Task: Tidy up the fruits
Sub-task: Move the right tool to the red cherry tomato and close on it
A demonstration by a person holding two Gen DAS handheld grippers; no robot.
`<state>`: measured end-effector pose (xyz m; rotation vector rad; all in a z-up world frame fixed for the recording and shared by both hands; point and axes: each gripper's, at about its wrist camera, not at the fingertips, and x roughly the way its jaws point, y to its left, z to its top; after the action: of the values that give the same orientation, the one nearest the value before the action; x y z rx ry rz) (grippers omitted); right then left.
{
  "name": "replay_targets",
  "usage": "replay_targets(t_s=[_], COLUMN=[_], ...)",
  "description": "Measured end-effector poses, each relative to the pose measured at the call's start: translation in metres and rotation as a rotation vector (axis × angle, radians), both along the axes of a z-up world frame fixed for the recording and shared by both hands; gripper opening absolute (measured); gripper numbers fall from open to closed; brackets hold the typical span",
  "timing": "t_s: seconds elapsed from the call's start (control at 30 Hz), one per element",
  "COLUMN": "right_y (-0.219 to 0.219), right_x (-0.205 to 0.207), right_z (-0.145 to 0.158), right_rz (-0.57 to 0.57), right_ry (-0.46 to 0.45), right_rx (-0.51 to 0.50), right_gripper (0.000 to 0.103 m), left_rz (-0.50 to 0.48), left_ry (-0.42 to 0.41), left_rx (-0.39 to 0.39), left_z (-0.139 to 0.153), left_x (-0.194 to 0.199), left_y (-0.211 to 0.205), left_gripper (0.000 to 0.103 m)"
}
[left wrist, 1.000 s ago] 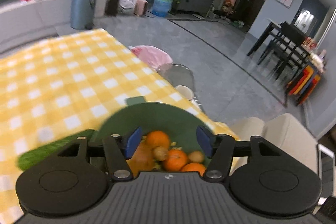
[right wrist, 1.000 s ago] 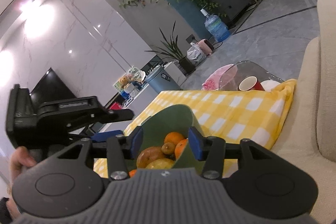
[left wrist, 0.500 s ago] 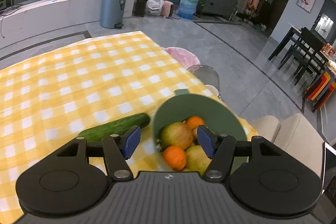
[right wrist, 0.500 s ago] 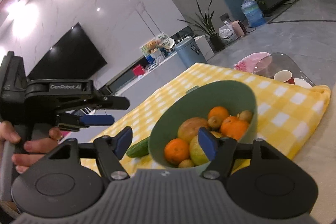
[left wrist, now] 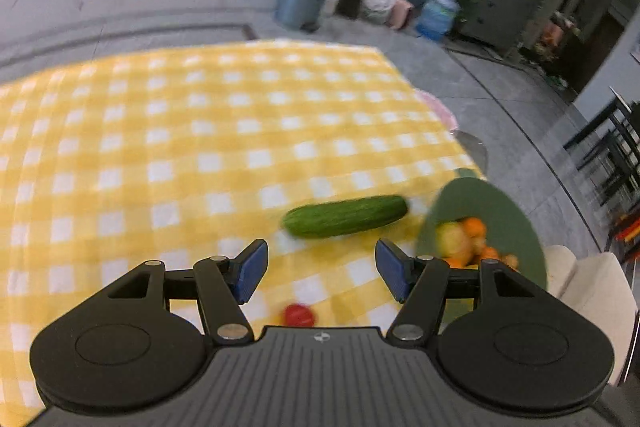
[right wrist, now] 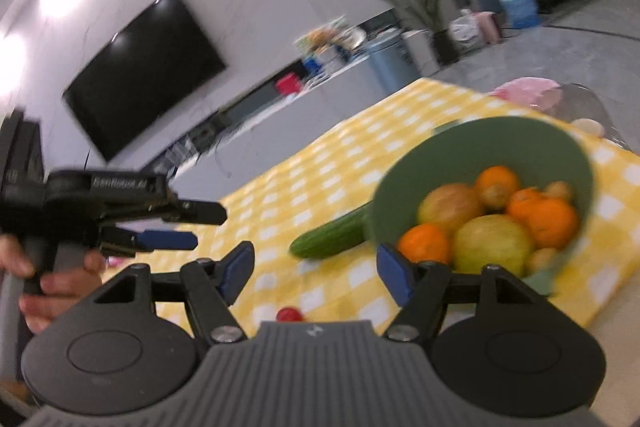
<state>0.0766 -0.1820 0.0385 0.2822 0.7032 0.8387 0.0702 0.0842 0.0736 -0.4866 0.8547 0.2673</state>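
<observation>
Since the earlier frame, slid out of centre: the green bowl [left wrist: 504,215], formerly framed between the left gripper [left wrist: 322,269] fingers, now at the lower right of the left wrist view, with the cucumber [left wrist: 345,215] brought to the middle. Same drift in the right wrist view: bowl [right wrist: 472,143] now at right, cucumber [right wrist: 332,237] just left of it and seeming to meet the rim, though too blurred to be sure. Both grippers empty, fingers spread moderately wide, nothing between the pads; right gripper [right wrist: 316,267] likewise bare. Left gripper also visible at the left edge of the right wrist view [right wrist: 168,239], gripped by a hand [right wrist: 44,279]. Small red fruit [left wrist: 299,315], probably a tomato, low in both frames on the yellow checked cloth [left wrist: 160,147], partly hidden behind the gripper body. Bowl already piled with oranges [right wrist: 548,219] and larger yellowish fruit [right wrist: 492,243]. Likely trouble from here: a knock on the bowl near the cloth's edge and a spill off the table; a round red fruit rolling away under a hurried pinch; a cucumber grabbed off-centre swinging or slipping; two grippers close together colliding; one more piece on a full heap rolling out.
</observation>
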Motion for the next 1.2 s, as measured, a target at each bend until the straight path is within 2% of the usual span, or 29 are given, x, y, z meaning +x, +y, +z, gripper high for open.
replay_targets(t_s=[0.07,0.2,0.37,0.5,0.67,0.83,0.9,0.93,1.0,1.1,1.17,1.2], right_y=[0.023,0.065,0.097,0.116,0.122,0.128,0.131,0.131,0.131,0.13,0.131,0.132], right_x=[-0.003,-0.018,-0.02,-0.022,-0.021,-0.025,-0.034,-0.037,-0.037,-0.036,-0.038,-0.039], right_z=[-0.014,-0.037,-0.059,-0.077,-0.096,-0.102,-0.106,-0.107,-0.11,-0.11,-0.111,-0.111], right_rz=[0.025,0.033,0.066,0.064,0.071,0.089,0.102,0.108,0.111,0.101,0.111,0.114], right_ry=[0.0,-0.139,-0.167,-0.208,-0.228,-0.316,-0.399,-0.431,-0.438,-0.435,-0.459,-0.474], right_rx=[-0.047,-0.134,-0.222,-0.295,-0.299,-0.323,-0.354,-0.359,-0.349,-0.334,-0.344,-0.353], right_gripper=[0.065,0.063,0.063,0.063,0.062,0.061,0.059,0.058,0.054,0.043,0.028,0.025], left_rz=[0.015,0.03,0.074,0.078,0.076,0.066,0.063,0.063,0.065,0.069,0.068,0.066], left_ry=[0.011,0.018,0.052,0.057,0.061,0.067,0.061,0.058,0.057,0.06,0.061,0.061], left_rx=[-0.021,-0.035,-0.053,-0.097,-0.071,-0.055,-0.046,-0.041,-0.035,-0.038,-0.039,-0.037], left_z=[-0.011,-0.035,-0.063,-0.069,-0.072,-0.074,-0.072,-0.071,-0.071,-0.072,-0.073,-0.073], left_x=[-0.004,-0.015,-0.021,-0.023,-0.027,-0.027,-0.027,-0.028,-0.029,-0.028,-0.028,-0.028], left_y=[0.015,0.033,0.052,0.058,0.056,0.054,0.053,0.053,0.053,0.053,0.053,0.053], left_gripper=[0.072,0.072,0.072,0.072,0.072,0.072,0.072,0.072,0.072,0.072,0.072,0.072])
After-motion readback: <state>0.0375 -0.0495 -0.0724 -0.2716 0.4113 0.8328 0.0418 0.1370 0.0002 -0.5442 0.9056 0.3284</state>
